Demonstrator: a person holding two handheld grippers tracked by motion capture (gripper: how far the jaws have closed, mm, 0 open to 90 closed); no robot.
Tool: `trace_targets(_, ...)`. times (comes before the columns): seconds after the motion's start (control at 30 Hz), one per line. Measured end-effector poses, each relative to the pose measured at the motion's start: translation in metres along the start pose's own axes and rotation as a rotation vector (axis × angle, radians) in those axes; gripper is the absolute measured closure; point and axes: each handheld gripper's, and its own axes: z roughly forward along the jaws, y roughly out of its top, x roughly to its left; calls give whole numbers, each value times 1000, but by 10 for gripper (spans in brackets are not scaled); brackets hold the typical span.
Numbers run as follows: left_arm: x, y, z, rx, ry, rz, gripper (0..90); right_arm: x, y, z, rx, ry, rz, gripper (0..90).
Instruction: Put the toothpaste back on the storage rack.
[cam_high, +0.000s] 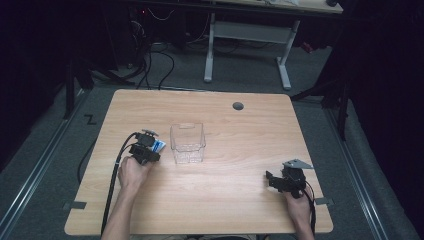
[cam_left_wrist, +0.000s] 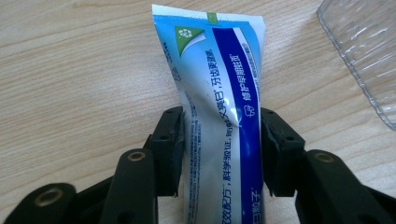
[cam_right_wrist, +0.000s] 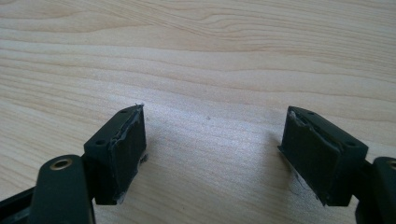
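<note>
High view: left gripper (cam_high: 151, 145) sits on the surface (cam_high: 225, 210) just left of a clear tub (cam_high: 188, 143), its tip over a blue-and-white tube (cam_high: 159, 146). Right gripper (cam_high: 274, 181) rests near the right front corner, well apart from both. The tub looks empty.

Left gripper view: the tube (cam_left_wrist: 219, 121) lies flat on the wood, crimped end pointing away, body running between the two fingers (cam_left_wrist: 169, 149). Both pads touch its sides, one on each edge, so the fingers look closed on the tube. It is not yet lifted. A corner of the tub (cam_left_wrist: 362, 56) shows at upper right, near but apart from the tube.

Right gripper view: fingers (cam_right_wrist: 122, 154) stand wide apart over bare wood, nothing between them.

Judgement: the work is at the grasp. Pick-up seems made or nearly so; lifting the tube and setting it in the tub are left.
</note>
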Motion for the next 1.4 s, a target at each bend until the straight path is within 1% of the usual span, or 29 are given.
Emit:
trace_targets(0.17, 2, 0, 0, 1, -6, 1, 603, 0, 0, 0, 1, 0, 2, 218)
trace_targets(0.3, 3, 0, -1, 2, -18, 9, 623, 0, 0, 0, 0, 1, 0, 218)
trace_targets(0.37, 4, 0, -1, 2, -23, 8, 642, 0, 0, 0, 0, 2, -1, 217)
trace_targets(0.4, 5, 0, -2, 3, -35, 7, 652, 0, 0, 0, 0, 1, 0, 217)
trace_targets(0.47, 6, 0, -4, -1, -37, 9, 681, 0, 0, 0, 0, 2, 0, 217)
trace_targets(0.73, 8, -1, -8, -15, -53, 11, 713, 0, 0, 0, 1, 2, 1, 217)
trace_targets(0.93, 7, -2, -11, -19, -41, 23, 719, 0, 0, 0, 1, 2, 1, 217)
trace_targets(1.03, 8, -3, -17, -51, -48, 18, 721, 0, 0, 0, 1, 1, 1, 217)
trace_targets(1.17, 9, -3, -25, -77, -56, 18, 723, 0, 0, 0, 1, 1, 1, 217)
trace_targets(1.23, 9, -4, -27, -82, -58, 16, 725, 0, 0, 0, 1, 1, 1, 217)
trace_targets(1.27, 9, -4, -31, -95, -61, 12, 725, 0, 0, 0, 1, 2, 1, 217)
trace_targets(1.37, 11, -6, -38, -114, -68, 6, 726, 0, 0, 0, 1, 1, 1, 217)
trace_targets(1.4, 11, -6, -38, -114, -68, 6, 727, 0, 0, 0, 1, 1, 1, 217)
